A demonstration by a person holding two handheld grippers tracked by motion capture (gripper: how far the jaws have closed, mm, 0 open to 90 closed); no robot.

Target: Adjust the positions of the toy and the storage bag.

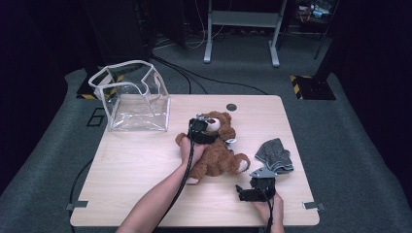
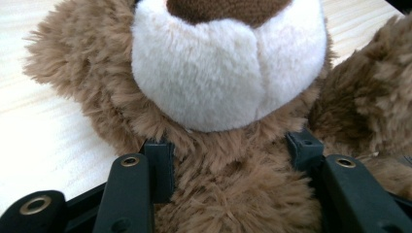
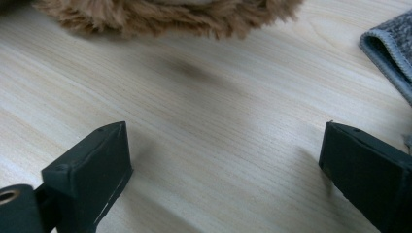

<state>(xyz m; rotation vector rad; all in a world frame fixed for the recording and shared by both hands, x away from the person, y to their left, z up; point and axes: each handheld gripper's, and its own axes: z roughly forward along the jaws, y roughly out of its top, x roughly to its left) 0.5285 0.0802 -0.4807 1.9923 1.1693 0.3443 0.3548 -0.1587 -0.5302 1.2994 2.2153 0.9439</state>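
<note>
A brown teddy bear lies on its back in the middle of the wooden table. My left gripper reaches over it from the left. In the left gripper view both black pads sink into the fur at the neck, just under the bear's white muzzle, so my left gripper is shut on the bear. My right gripper sits low near the table's front edge, right of the bear. Its jaws stand wide apart over bare wood, so the right gripper is open and holds nothing.
A folded grey cloth lies at the right of the table, its edge close to my right gripper. A clear plastic bag with white trim stands open at the back left corner. A small dark disc sits near the far edge.
</note>
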